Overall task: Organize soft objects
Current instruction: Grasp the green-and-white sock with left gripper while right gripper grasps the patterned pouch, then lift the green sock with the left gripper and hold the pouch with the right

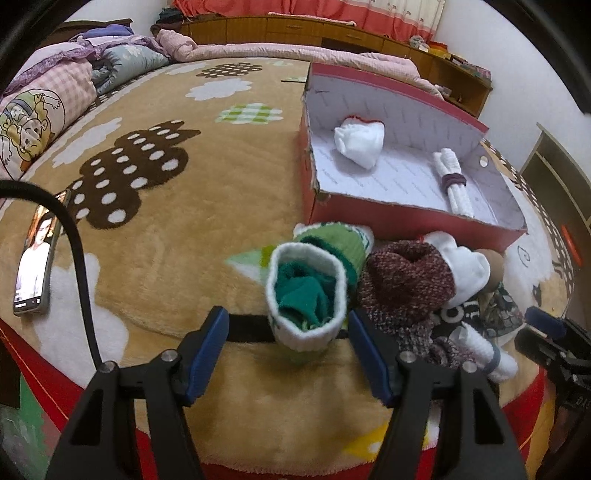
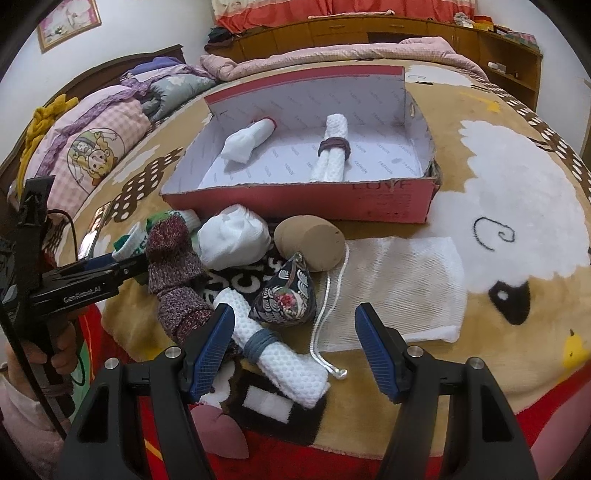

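A red shoebox (image 1: pixel 406 221) (image 2: pixel 391 201) lies on the bed and holds a white sock bundle (image 1: pixel 360 142) (image 2: pixel 245 142) and a rolled white towel with a dark band (image 1: pixel 452 182) (image 2: pixel 332 153). In front of it is a pile: a green-and-white sock roll (image 1: pixel 306 291) (image 2: pixel 129 245), a maroon knit sock (image 1: pixel 404 284) (image 2: pixel 173 258), a white sock ball (image 2: pixel 232 238), a tan ball (image 2: pixel 312 242), a patterned pouch (image 2: pixel 286 295) and a rolled white towel with a blue band (image 2: pixel 280 354). My left gripper (image 1: pixel 286 354) is open around the green sock roll. My right gripper (image 2: pixel 295 350) is open over that towel.
A white mesh drawstring bag (image 2: pixel 395 291) lies right of the pile. A phone (image 1: pixel 35 258) lies on the blanket at the left. Folded quilts (image 1: pixel 55 85) sit at the bed's far left. Wooden cabinets (image 2: pixel 406 31) line the far wall.
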Available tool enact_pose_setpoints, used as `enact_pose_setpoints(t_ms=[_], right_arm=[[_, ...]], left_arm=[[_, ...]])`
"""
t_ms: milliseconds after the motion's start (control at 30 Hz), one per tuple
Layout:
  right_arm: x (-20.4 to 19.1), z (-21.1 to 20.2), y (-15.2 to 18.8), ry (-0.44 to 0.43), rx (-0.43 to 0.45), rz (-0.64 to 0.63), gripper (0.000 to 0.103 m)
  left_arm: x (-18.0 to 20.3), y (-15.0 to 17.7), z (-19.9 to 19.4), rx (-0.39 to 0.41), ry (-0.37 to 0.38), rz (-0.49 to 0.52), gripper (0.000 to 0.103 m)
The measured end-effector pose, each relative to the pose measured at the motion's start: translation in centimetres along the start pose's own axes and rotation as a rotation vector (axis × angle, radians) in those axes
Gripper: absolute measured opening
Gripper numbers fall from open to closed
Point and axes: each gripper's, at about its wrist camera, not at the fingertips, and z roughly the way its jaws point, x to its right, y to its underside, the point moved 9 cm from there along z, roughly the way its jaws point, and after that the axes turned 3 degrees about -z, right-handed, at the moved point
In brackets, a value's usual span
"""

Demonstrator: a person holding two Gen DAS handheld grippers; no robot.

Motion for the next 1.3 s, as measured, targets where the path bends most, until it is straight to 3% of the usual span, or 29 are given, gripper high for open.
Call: enact_pose_setpoints(t_ms=[433,600,733,867,967,1033,1133,1300], right_arm=[[-1.9,1.8,-0.1,-0.019,-0.033,-0.038,0.069],[-1.7,3.3,0.0,-0.01,-0.066,-0.016,0.069],[-1.4,4.1,-0.1,-0.014,-0.077,0.014,0.06],[-1.1,4.8,-0.3,-0.016,-0.084,0.04,0.059],[-0.8,5.2,-0.3,-0.012,-0.092,0.065,0.058],[-0.8,5.3,-0.3,-0.003,-0.092,0.059,0.051],[-0.8,5.1,-0.2,0.019,-0.085,0.041,0.042],[-0.4,4.7,0.0,-0.001,-0.069,0.062,0.039]], left_arm=[[0.6,1.0,1.3,-0.051,0.065,-0.013,0.039],[0.6,1.2,1.6,-0.054,0.068,-0.007,0.039],[0.4,1.2,1.9,-0.063,0.078,-0.022,0.039],[0.5,1.3,1.9,-0.056,0.073,-0.001,0.038],[0.8,1.4,1.8,-0.048,0.067,0.021,0.031],[0.9,1.4,1.7,-0.044,0.071,0.02,0.027],[0.9,1.3,1.5,-0.042,0.079,0.014,0.024],[0.8,1.3,1.1,-0.037,0.089,0.004,0.022]])
